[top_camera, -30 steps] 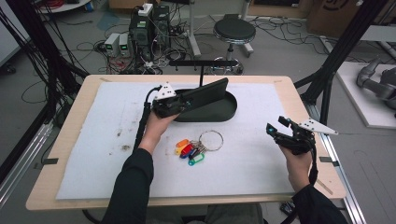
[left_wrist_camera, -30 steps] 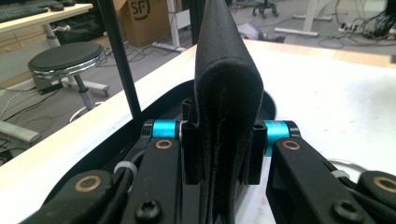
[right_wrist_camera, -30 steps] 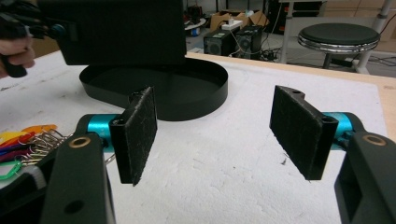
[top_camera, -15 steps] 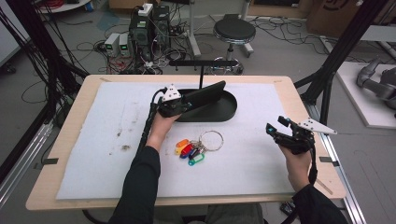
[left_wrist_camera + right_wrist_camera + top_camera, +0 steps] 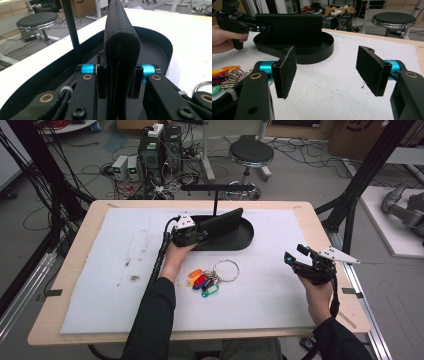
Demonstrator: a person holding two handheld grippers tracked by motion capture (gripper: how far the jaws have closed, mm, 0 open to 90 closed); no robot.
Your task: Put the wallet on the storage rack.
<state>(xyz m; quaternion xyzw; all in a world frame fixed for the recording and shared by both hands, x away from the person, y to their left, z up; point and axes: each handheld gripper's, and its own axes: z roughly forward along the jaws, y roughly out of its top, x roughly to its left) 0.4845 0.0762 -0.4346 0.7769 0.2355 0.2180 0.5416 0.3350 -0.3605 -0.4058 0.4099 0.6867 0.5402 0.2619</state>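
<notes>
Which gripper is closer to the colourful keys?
Left. The left gripper is just behind the keys, over the black tray, gripping a black wallet. The right gripper waits farther off to the side, open.

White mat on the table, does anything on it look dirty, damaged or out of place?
Yes. The white mat has a scatter of small dark specks and smudges on its left part, left of the left gripper. The key ring lies loose on the mat beside the black tray, not in it.
</notes>
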